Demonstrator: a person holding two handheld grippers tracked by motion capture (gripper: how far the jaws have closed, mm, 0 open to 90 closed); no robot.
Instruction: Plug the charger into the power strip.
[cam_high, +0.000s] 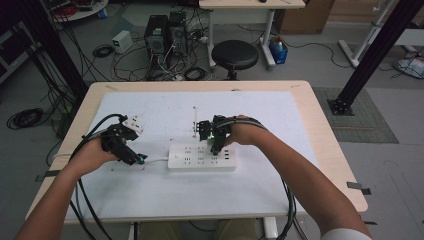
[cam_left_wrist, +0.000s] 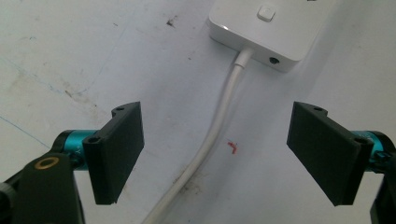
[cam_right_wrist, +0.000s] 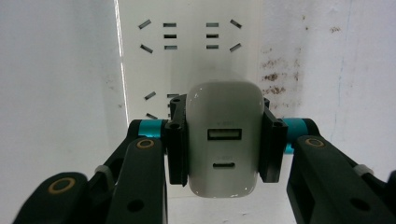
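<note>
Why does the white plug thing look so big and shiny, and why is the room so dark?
In the right gripper view the charger sits close to the camera, so it looks huge and catches a soft glare on top. In the high view the floor is dim and the table brighter. In the left gripper view the jaws are slightly blurred.

You've got a white charger (cam_right_wrist: 224, 144) with grey ports in the right gripper (cam_right_wrist: 224, 140) — black jaws, teal collars. Under it, the white power strip (cam_high: 202, 157), its slots dark. Your left gripper (cam_left_wrist: 217, 154) shows the same black and teal over the white cord (cam_left_wrist: 219, 126) — white mat (cam_high: 170, 190) smudged brown, one red fleck (cam_left_wrist: 232, 147).
</note>
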